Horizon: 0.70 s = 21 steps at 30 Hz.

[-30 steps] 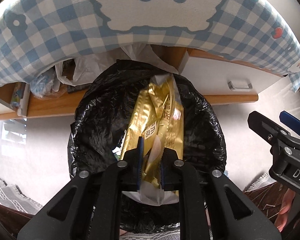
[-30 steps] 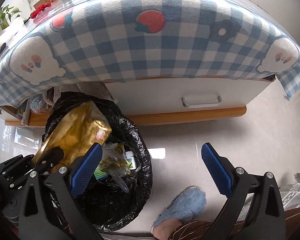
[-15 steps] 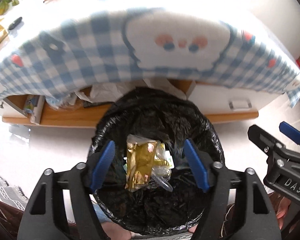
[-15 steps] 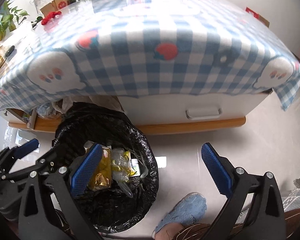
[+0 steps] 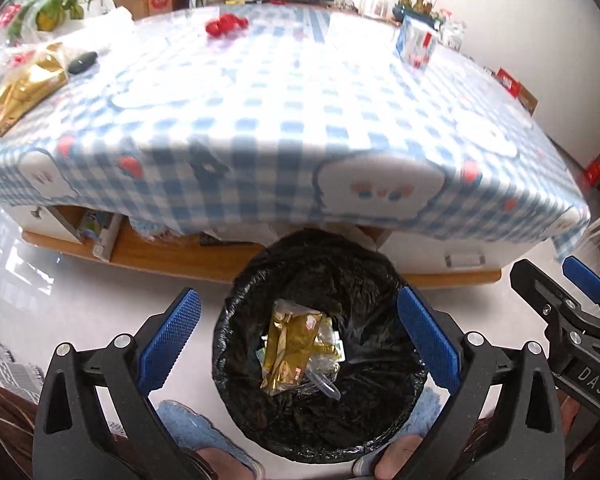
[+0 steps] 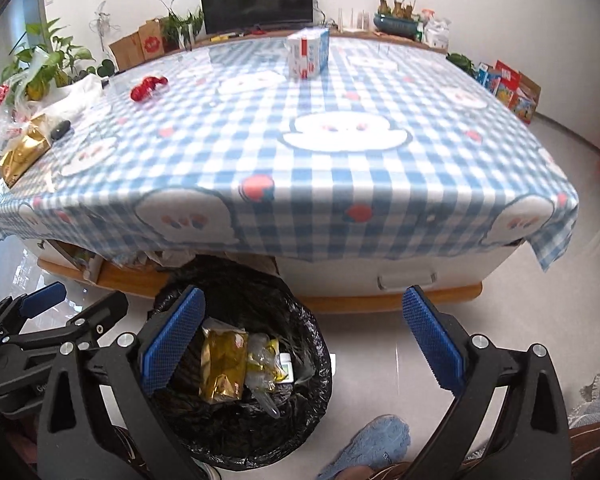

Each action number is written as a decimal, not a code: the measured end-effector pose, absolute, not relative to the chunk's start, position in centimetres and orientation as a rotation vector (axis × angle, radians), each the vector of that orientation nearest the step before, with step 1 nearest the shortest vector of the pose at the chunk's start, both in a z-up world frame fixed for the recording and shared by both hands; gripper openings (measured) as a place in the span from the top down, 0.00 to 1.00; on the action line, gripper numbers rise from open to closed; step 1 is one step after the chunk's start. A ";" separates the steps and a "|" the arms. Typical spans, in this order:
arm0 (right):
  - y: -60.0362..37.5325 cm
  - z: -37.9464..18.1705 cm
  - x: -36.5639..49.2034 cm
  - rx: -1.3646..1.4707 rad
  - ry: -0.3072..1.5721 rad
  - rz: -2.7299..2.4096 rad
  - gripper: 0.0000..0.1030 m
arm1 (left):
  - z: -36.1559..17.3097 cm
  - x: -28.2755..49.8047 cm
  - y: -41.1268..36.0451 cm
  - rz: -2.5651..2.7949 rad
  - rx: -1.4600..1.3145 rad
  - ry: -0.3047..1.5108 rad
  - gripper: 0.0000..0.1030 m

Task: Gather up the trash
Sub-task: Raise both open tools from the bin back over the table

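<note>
Dropped since 1 s ago: gold wrapper (image 5: 290,354) lies in bin bag (image 5: 384,280), long axis toward table; left gripper (image 5: 300,344) & right gripper (image 6: 304,340) both spread wide, holding nothing.

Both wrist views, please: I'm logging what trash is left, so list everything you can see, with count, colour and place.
Trash bin: one, black liner, on the floor at the table's near edge.
Gold wrapper in bin: one, gold, lying among clear plastic scraps.
Gold bag on table: one, gold, far left edge.
Dark oval object: one, black, beside the gold bag.
Red items: small cluster, red, left far part of the table.
Carton: one, white, blue and red, far middle.
Tablecloth: one, blue-white check.
Slippers: light blue, on the person's feet by the bin.
Left gripper: open, above the bin.
Right gripper: open, empty.
</note>
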State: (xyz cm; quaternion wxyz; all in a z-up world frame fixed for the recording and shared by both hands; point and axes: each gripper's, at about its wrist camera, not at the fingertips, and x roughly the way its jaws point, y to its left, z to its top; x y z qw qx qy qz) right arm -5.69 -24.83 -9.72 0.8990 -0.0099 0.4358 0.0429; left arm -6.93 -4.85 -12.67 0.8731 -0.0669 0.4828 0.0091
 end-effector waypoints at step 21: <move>-23.0 0.0 -4.5 -0.061 0.734 0.156 0.08 | -3.0 -5.9 -1.6 0.007 -0.074 0.887 0.06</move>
